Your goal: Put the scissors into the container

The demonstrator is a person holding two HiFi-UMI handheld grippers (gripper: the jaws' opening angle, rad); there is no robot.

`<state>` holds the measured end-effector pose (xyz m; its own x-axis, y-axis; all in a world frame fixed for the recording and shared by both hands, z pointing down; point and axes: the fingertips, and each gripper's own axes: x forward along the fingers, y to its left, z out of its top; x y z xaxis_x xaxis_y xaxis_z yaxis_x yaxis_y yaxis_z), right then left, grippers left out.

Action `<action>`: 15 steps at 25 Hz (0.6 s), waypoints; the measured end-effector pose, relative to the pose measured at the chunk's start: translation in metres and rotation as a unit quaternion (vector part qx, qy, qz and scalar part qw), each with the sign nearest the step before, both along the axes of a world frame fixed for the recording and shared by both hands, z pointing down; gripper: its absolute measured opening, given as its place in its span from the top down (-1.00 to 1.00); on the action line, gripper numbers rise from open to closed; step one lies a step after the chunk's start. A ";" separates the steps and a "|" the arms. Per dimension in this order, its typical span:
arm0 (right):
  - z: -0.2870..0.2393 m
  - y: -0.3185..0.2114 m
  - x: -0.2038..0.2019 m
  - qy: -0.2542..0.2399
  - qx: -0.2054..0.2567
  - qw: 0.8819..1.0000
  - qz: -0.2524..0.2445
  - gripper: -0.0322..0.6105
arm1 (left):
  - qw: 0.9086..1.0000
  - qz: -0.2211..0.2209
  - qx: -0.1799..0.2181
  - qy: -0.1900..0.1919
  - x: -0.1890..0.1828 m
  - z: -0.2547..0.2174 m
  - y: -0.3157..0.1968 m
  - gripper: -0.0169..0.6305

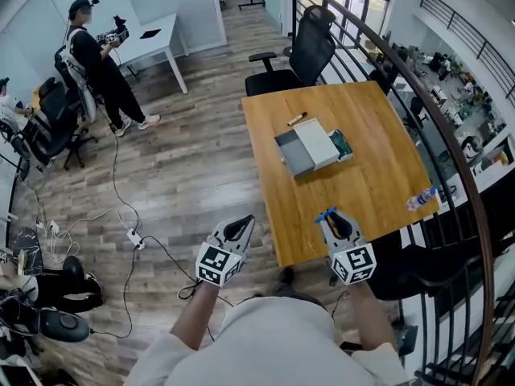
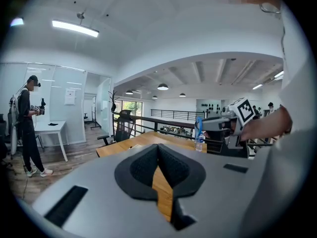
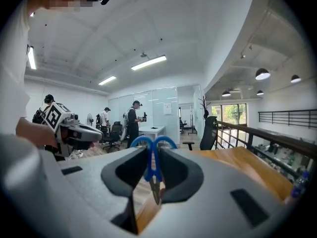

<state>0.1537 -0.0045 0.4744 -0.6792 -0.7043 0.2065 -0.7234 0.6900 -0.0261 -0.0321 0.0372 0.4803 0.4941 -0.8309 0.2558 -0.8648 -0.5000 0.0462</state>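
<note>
Blue-handled scissors (image 3: 154, 168) are pinched between the jaws of my right gripper (image 3: 154, 157), handles pointing away from me and blades toward the camera. From the head view, that right gripper (image 1: 332, 219) hovers over the near edge of the wooden table (image 1: 378, 143), with the scissors' blue handles (image 1: 325, 214) poking out at its tip. The container (image 1: 310, 149), a grey and white open box, lies in the middle of the table, well beyond the gripper. My left gripper (image 1: 244, 227) is shut and empty, held off the table's near left corner; its jaws (image 2: 158, 152) meet at the tips.
A marker (image 1: 297, 119) lies behind the container and a green item (image 1: 340, 143) sits at its right side. A plastic bottle (image 1: 420, 199) lies near the table's right edge. A black office chair (image 1: 302, 55) stands at the far end, a railing (image 1: 434, 111) runs along the right, and cables (image 1: 133, 236) trail on the floor.
</note>
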 end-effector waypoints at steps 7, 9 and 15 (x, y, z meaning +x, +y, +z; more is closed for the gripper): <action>0.013 -0.054 0.008 -0.006 -0.008 1.000 -0.019 0.65 | 1.000 -0.022 -0.008 0.002 0.013 0.006 -0.052 0.97; 0.015 -0.068 0.012 -0.004 -0.008 1.000 -0.024 0.65 | 1.000 -0.024 -0.012 0.003 0.020 0.009 -0.064 0.97; 0.022 -0.097 0.023 -0.004 -0.010 1.000 -0.027 0.65 | 0.999 -0.027 -0.019 0.005 0.037 0.019 -0.092 0.97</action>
